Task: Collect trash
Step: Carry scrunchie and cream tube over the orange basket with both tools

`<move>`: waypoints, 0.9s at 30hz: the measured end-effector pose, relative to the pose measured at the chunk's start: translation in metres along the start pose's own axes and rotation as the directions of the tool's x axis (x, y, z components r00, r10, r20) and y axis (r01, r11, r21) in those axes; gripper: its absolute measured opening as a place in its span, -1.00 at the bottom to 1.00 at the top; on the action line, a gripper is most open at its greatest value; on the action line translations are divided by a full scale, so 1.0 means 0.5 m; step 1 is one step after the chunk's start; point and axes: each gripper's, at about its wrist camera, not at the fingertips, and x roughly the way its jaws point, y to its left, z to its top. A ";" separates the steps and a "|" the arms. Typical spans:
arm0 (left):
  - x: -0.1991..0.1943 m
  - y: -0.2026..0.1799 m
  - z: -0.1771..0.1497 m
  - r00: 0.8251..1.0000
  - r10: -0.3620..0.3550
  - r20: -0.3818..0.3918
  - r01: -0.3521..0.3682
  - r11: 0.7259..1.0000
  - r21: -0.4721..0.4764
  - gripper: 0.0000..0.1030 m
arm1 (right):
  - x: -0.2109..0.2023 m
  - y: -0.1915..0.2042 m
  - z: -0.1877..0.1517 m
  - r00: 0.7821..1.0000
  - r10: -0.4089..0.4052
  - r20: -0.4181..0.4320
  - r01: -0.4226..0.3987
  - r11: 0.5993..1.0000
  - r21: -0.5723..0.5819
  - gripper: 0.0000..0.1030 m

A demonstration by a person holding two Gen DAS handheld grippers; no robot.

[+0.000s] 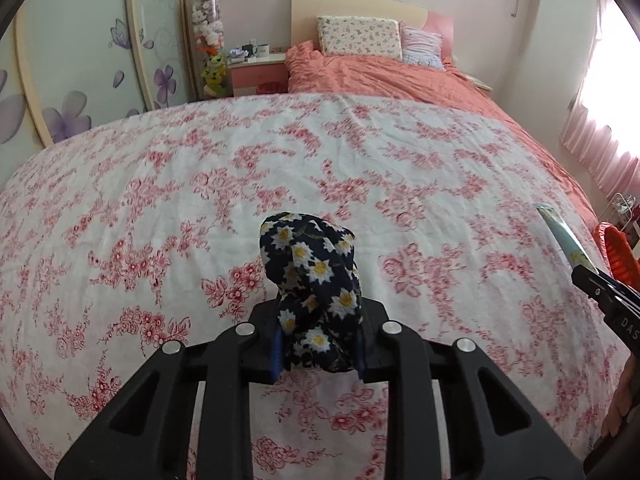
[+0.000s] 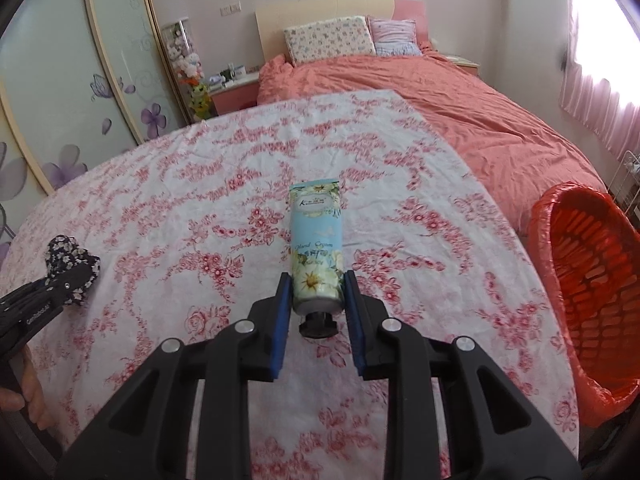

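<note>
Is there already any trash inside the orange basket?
No, the orange basket shows only its bare slotted wall and red liner in the right wrist view.

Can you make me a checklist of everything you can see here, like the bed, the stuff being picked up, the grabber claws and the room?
Surface: bed sheet, white with red flowers, spread over a salmon duvet.
Job's things: dark daisy-print cloth and a hand cream tube, both held above the sheet; orange-lined basket at the bed's right side.
Clutter: nothing seen loose on the sheet.
Grippers: left gripper shut on the cloth; right gripper shut on the tube near its cap end.
Cables: nothing seen.
Surroundings: two pillows at the headboard, nightstand, clear tube of plush toys, wardrobe doors with purple flowers, pink curtains.
</note>
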 end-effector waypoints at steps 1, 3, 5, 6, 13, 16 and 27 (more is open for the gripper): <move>-0.009 -0.005 0.003 1.000 -0.006 0.008 0.006 1.000 0.003 -0.50 | -0.010 -0.001 0.000 1.000 0.006 0.009 -0.006 1.000 0.004 -0.50; -0.026 -0.017 0.008 1.000 -0.014 0.025 0.014 1.000 0.012 -0.50 | -0.032 -0.007 0.000 0.999 0.014 0.030 -0.014 1.000 0.012 -0.50; -0.045 -0.033 0.013 0.999 -0.027 0.042 0.026 0.999 0.025 -0.50 | -0.058 -0.016 0.002 0.998 0.025 0.053 -0.026 0.999 0.023 -0.50; -0.058 -0.043 0.016 0.998 -0.037 0.053 0.035 0.999 0.033 -0.50 | -0.069 -0.019 0.004 0.998 0.027 0.064 -0.029 0.999 0.026 -0.50; -0.132 -0.135 0.034 0.988 -0.116 0.102 0.108 0.991 0.085 -0.50 | -0.183 -0.073 0.012 0.985 0.021 0.171 -0.033 0.997 0.066 -0.49; -0.162 -0.187 0.037 0.981 -0.154 0.120 0.140 0.983 0.119 -0.50 | -0.239 -0.105 0.008 0.973 -0.017 0.230 -0.002 0.996 0.084 -0.49; -0.231 -0.419 0.029 0.928 -0.352 0.120 0.310 0.911 0.272 -0.50 | -0.364 -0.278 -0.027 0.930 -0.183 0.319 0.110 0.966 0.234 -0.49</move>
